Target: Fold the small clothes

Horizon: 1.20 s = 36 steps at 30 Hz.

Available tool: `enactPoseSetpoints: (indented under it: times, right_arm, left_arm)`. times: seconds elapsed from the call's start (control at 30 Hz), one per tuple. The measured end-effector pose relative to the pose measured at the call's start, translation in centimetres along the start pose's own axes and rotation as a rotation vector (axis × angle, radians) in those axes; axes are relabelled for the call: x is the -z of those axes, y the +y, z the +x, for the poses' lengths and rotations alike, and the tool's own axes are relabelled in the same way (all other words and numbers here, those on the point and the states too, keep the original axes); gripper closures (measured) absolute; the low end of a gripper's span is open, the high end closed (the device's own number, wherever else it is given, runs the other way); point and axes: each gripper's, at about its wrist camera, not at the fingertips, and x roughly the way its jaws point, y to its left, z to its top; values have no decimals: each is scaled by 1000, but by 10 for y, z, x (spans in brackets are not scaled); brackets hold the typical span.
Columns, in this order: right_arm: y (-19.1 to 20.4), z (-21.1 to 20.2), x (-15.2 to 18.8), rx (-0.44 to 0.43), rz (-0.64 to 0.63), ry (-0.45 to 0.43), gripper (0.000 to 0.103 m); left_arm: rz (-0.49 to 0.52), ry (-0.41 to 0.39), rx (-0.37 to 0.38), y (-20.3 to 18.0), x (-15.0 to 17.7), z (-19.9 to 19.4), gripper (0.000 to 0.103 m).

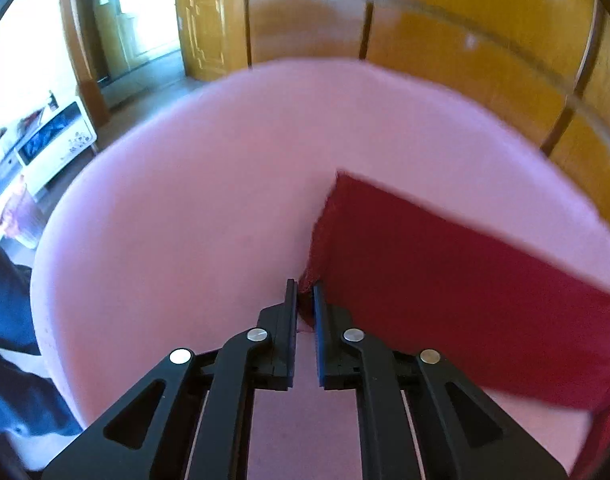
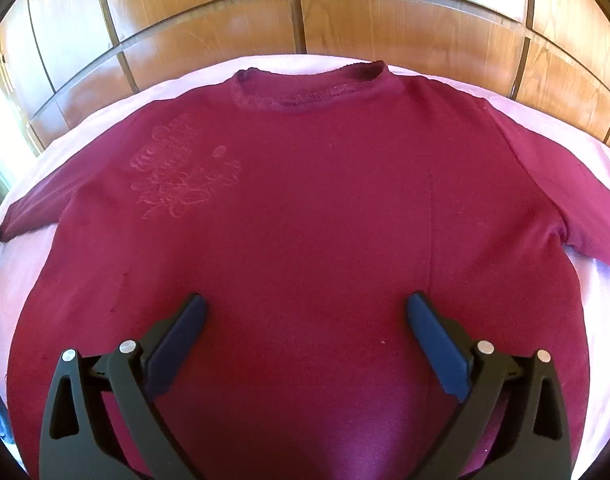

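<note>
Left gripper [image 1: 305, 294] pinching sleeve cuff [image 1: 309, 280] of sweater [image 2: 305, 220]; right gripper [image 2: 305, 316] hanging wide open. Needing deeper bite, then carrying sleeve flat across.

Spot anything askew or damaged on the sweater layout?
Nothing stands out. The maroon sweater lies flat, front up, on the pink sheet, sleeves spread out. The left gripper pinches one sleeve's cuff end; the right gripper hangs open above the body.

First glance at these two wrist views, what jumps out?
The dark red sweater spread flat on the pink sheet, neckline toward the wooden wall panels, fills the right wrist view. The right gripper hovers over its lower body, jaws wide open. At the sweater's left, the left gripper has its jaws pinched on the sleeve cuff.
</note>
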Motion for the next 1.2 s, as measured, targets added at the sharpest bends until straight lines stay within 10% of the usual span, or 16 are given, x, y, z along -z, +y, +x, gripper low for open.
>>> enactPoseSetpoints:
  times: [0.17, 0.33, 0.53, 0.83, 1.0, 1.13, 1.2]
  right_arm:
    - [-1, -4, 0, -5, 6, -2, 2]
    - [-8, -26, 5, -31, 52, -8, 2]
    - [-37, -72, 38, -12, 70, -18, 3]
    - [-108, -140, 111, 70, 195, 11, 6]
    - [-119, -150, 152, 17, 244, 94, 40]
    - [-109, -155, 156, -5, 199, 117, 95]
    - [-109, -170, 151, -19, 191, 85, 95]
  left_arm:
    - [9, -57, 66, -13, 19, -41, 58]
    - [104, -49, 351, -44, 64, -102, 58]
    - [297, 152, 710, -93, 173, -144, 58]
    - [359, 316, 869, -113, 269, -164, 64]
    - [361, 311, 875, -125, 287, -168, 100]
    - [408, 269, 859, -137, 262, -172, 101]
    - [400, 256, 879, -130, 251, -179, 101]
